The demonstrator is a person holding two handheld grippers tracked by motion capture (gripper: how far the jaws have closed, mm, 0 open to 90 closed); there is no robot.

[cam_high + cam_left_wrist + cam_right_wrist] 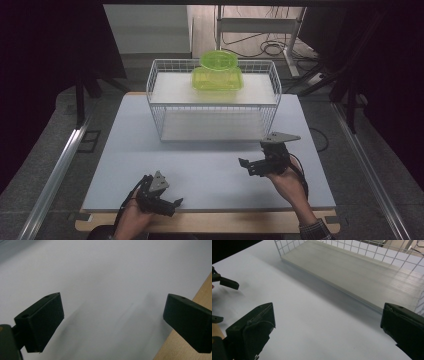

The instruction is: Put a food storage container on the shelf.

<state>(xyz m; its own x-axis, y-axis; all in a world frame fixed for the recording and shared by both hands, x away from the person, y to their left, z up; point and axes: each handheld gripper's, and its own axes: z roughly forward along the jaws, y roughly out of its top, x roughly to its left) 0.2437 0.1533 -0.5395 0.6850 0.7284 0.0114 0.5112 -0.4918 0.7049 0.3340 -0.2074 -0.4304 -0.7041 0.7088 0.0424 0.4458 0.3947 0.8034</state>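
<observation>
The left gripper (169, 204) sits at the near left, held in the person's left hand (131, 220), whose forearm comes in from the near edge. Its jaws stand wide apart with nothing between them and point toward the right. The right gripper (246, 166) is at the right, somewhat farther in, held by the right hand (286, 181), whose forearm and sleeve run back to the near right. Its jaws are likewise spread wide and hold nothing, pointing left. The two grippers are well apart.

Dim, dark-edged room with a softly lit white table (210, 165), faint shadows and slightly blurred close-up views.
</observation>
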